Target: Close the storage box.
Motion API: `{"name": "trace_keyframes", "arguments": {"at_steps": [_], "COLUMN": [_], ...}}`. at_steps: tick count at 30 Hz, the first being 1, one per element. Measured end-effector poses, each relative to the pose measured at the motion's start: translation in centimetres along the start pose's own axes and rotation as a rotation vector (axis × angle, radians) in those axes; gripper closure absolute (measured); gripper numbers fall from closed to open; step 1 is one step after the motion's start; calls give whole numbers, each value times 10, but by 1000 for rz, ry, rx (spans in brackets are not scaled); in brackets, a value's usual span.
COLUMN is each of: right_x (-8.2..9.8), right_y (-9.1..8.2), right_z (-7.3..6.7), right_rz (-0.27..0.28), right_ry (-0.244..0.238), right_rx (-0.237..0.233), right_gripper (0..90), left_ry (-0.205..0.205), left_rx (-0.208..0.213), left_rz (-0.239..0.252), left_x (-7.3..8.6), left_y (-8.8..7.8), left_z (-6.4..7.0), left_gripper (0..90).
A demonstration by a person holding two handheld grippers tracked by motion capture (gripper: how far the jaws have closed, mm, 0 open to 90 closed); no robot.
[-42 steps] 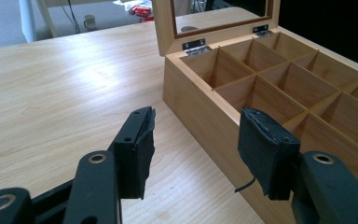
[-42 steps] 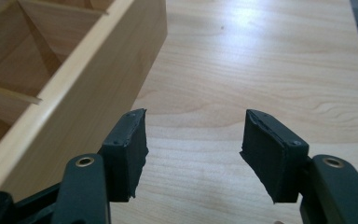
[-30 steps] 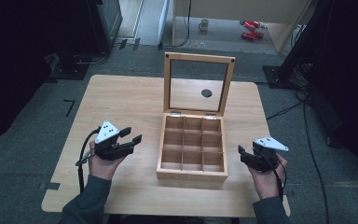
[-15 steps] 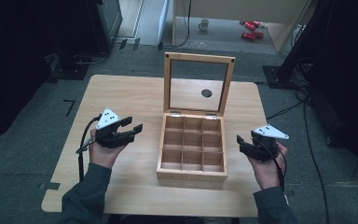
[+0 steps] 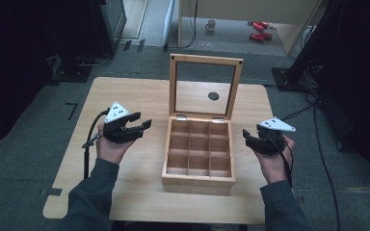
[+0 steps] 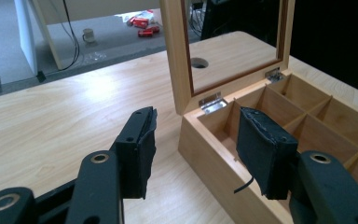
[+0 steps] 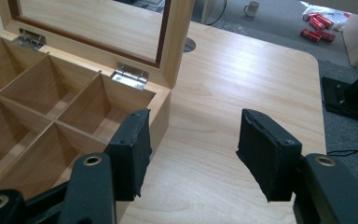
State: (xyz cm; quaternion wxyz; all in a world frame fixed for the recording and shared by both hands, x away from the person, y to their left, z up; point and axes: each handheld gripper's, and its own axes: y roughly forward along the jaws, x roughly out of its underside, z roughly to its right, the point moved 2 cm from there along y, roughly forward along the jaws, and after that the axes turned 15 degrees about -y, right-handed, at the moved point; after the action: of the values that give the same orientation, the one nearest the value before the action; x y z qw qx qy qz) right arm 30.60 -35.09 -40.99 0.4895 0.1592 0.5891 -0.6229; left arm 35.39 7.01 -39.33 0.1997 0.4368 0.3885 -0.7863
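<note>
A light wooden box (image 5: 198,179) with several empty compartments stands mid-table, its glass-paned lid (image 5: 205,58) upright at the back. My left gripper (image 5: 142,120) hovers open to the left of the box, jaws pointing toward it. In the left gripper view, the left gripper (image 6: 196,126) frames the box's near corner (image 6: 209,154) and the lid post (image 6: 175,56), with nothing between the jaws. My right gripper (image 5: 246,137) is open just right of the box. Seen from its own camera, the right gripper (image 7: 193,130) is level with the box's side wall (image 7: 161,105) and holds nothing.
The wooden table (image 5: 125,96) has a round cable hole (image 5: 213,96) behind the lid. A cable (image 5: 85,154) trails from the left gripper over the table's left side. A mug (image 5: 211,24) and red cans (image 5: 257,29) lie on the floor beyond. Dark equipment stands flank the table.
Both hands have moved forward, away from the table's near edge, to sit level with the box's sides. Both grippers stay open. The box has not moved.
</note>
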Motion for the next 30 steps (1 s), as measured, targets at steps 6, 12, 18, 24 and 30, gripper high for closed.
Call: {"name": "trace_keyframes", "arguments": {"at_steps": [6,12,18,24,30], "right_x": [-8,-18,-25,-34,-41], "right_y": [3,5,9,13,15], "right_z": [2,6,11,15,16], "right_rz": [9,35,42,70,83], "right_ry": [-5,24,36,59,52], "right_rx": [-1,-26,-34,-72,-73], "right_gripper": [455,464,465,465,464], "left_ry": [-19,-16,-9,23,36], "left_rx": [6,0,4,5,-1], "left_rz": [5,-9,-12,-10,-12], "left_x": [-2,-5,-11,-20,-29], "left_y": [9,16,20,24,30], "left_z": [-3,-4,-3,4,8], "left_gripper": [470,467,465,466,466]}}
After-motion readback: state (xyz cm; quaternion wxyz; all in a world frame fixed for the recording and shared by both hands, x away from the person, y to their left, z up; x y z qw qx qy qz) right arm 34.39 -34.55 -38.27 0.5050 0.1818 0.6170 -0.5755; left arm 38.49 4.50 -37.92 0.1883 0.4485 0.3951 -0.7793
